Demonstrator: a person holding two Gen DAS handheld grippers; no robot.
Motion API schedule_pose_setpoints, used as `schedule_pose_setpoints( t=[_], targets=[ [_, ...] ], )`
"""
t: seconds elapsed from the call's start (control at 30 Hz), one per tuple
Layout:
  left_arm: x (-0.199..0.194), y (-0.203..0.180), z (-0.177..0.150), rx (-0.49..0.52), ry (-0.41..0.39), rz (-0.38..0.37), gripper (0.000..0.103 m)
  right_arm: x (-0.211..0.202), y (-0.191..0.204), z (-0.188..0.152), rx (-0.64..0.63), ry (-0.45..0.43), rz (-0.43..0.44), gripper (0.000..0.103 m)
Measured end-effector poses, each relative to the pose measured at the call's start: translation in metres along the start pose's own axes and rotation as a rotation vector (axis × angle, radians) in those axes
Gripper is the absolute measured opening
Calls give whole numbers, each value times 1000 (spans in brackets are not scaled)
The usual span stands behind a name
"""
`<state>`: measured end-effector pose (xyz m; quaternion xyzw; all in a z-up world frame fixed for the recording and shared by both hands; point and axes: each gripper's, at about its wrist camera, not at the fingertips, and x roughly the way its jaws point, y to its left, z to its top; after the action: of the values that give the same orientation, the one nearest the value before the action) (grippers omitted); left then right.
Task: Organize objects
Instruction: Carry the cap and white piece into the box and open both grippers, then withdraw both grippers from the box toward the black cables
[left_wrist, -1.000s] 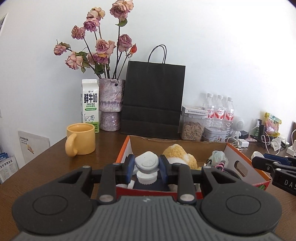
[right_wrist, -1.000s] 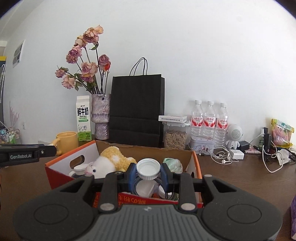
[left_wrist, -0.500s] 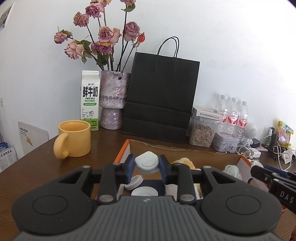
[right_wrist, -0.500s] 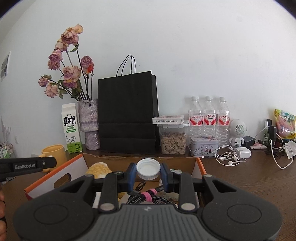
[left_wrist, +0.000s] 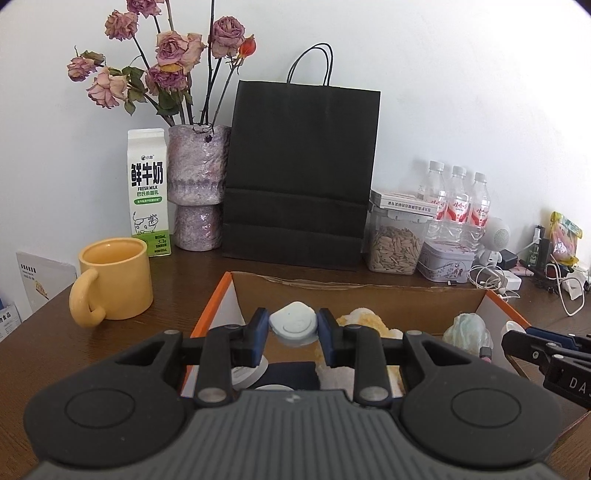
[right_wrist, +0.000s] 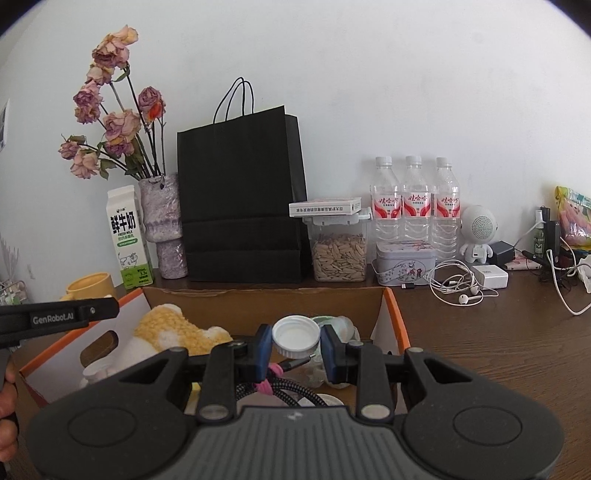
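An open cardboard box with orange edges sits on the wooden table and holds a yellow-and-white plush toy, lids, a braided cable and a pale green wad. My left gripper is shut on a pale blue rounded object and holds it above the box. My right gripper is shut on a white ribbed bottle cap and holds it above the box's right half.
A yellow mug stands left of the box. Behind it stand a milk carton, a vase of dried roses, a black paper bag, a seed jar, a tin, water bottles, earphones and chargers.
Both grippers have risen above the box with their objects held. The left one lifted the blue object away from a dark bottle that now lies lower in the box.
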<state>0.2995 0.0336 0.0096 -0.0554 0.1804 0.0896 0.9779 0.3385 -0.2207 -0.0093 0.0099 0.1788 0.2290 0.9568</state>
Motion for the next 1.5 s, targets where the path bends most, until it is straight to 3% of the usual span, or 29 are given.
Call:
schedule_pose_setpoints(
  t=[0.03,0.07,0.1,0.13,0.17,0.2,0.23,0.27,0.3,1.5],
  targets=[
    [0,0,-1,3,-1,-2,33,1,0,-1,-2,9,3,27],
    [0,1,-2,4,1,-3,49,1,1,-2,-6,17,6,28],
    [-1,1,-3,3,-3,0,75,1,2,-3,-11,24,7,28],
    [-5,2,-4,-1,-24,8,89,0,3,-5,-15,25,4,34],
    [-9,2,-5,-2,-51,16,103,-1,5,-6,-21,29,0,50],
    [-14,2,-6,2,-84,22,103,-3,6,-7,-24,29,-1,60],
    [-18,0,-7,12,-100,21,103,-5,7,-8,-27,22,-2,81],
    [-21,-1,-7,18,-107,17,103,-8,9,-9,-32,12,-4,96],
    [-23,-2,-7,21,-115,11,103,-11,10,-9,-38,-2,-5,100],
    [-65,-1,-32,57,-132,-46,103,-53,25,-18,-112,-78,-6,103]
  ],
)
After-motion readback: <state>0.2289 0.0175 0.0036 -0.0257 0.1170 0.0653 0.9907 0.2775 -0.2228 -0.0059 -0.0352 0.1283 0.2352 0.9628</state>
